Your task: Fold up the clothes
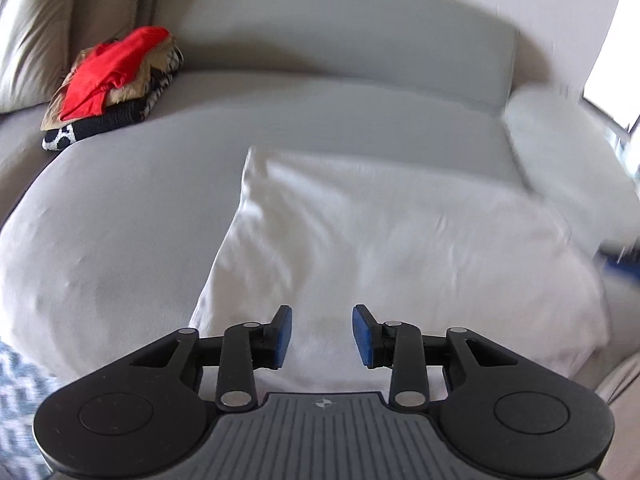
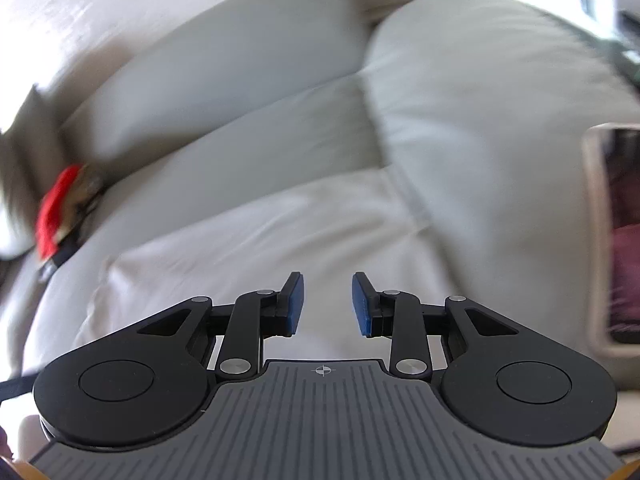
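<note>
White garment (image 1: 384, 240) flat, lengthwise toward backrest (image 1: 340, 40)

White garment (image 1: 380, 240): soft, creased matt cloth on smooth grey sofa upholstery (image 1: 120, 220); both grippers, left gripper (image 1: 322, 336) and right gripper (image 2: 327, 305): matt black plastic arms, brushed-metal pivot pins, blue rubbery pads (image 1: 283, 336), ribbed grey plastic base.

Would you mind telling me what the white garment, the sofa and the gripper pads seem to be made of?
White garment: thin matte woven cloth, probably cotton; it lies in soft creases.
Sofa: smooth, faintly sheened grey upholstery, perhaps leather or faux leather; no weave shows.
Left gripper pads: matte blue rubber or foam, apparently.
</note>
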`<control>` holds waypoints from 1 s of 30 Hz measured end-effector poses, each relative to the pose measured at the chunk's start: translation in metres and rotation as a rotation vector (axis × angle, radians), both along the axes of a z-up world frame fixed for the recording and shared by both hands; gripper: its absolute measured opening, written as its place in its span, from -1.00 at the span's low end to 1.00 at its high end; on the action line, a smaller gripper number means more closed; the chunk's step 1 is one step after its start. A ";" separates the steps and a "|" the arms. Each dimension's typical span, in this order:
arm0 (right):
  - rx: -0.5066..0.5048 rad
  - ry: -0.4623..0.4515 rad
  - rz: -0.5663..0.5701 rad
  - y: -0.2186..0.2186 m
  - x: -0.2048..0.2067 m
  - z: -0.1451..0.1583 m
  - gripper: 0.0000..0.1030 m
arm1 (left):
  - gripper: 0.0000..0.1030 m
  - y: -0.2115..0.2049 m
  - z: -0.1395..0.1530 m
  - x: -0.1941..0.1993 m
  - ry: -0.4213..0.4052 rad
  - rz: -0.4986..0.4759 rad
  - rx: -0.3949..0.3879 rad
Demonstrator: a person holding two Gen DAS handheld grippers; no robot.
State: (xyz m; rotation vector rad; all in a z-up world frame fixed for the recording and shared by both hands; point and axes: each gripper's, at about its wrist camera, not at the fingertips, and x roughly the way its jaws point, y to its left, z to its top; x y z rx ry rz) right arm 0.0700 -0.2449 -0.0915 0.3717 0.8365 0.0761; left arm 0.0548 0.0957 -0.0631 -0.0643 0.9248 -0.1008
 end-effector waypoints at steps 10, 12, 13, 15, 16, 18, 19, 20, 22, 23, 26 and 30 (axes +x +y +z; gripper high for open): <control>-0.247 0.037 0.161 0.061 -0.030 -0.013 -0.38 | -0.48 -0.037 -0.034 0.024 -0.020 0.023 0.127; -0.290 0.057 0.157 0.049 -0.036 -0.020 -0.36 | -0.50 -0.021 -0.039 0.018 0.015 0.050 0.123; -0.306 0.069 0.141 0.043 -0.045 -0.019 -0.30 | -0.50 -0.014 -0.040 0.013 0.014 0.053 0.112; -0.316 0.090 0.096 0.031 -0.060 -0.014 -0.21 | -0.50 -0.006 -0.037 0.004 0.020 0.059 0.112; -0.308 0.099 0.068 0.025 -0.065 -0.012 -0.20 | -0.50 -0.003 -0.035 0.000 0.025 0.065 0.111; -0.292 0.116 0.011 0.014 -0.077 -0.007 -0.20 | -0.50 0.004 -0.027 -0.007 0.033 0.093 0.098; -0.266 0.098 0.001 0.010 -0.082 -0.001 -0.24 | -0.50 0.010 -0.021 -0.012 0.017 0.114 0.077; -0.243 0.072 -0.005 0.008 -0.086 0.005 -0.24 | -0.48 0.017 -0.012 -0.017 -0.024 0.137 0.052; -0.198 0.027 0.001 0.007 -0.092 0.015 -0.24 | -0.31 0.033 0.007 -0.030 -0.139 0.188 0.027; -0.175 0.017 0.000 0.008 -0.093 0.019 -0.24 | -0.29 0.039 0.014 -0.034 -0.183 0.212 0.034; -0.100 0.011 0.023 0.017 -0.089 0.022 -0.23 | -0.29 0.062 0.024 -0.028 -0.199 0.265 0.012; -0.101 0.020 0.085 0.038 -0.088 0.022 -0.24 | -0.22 0.081 0.005 -0.002 -0.077 0.269 -0.083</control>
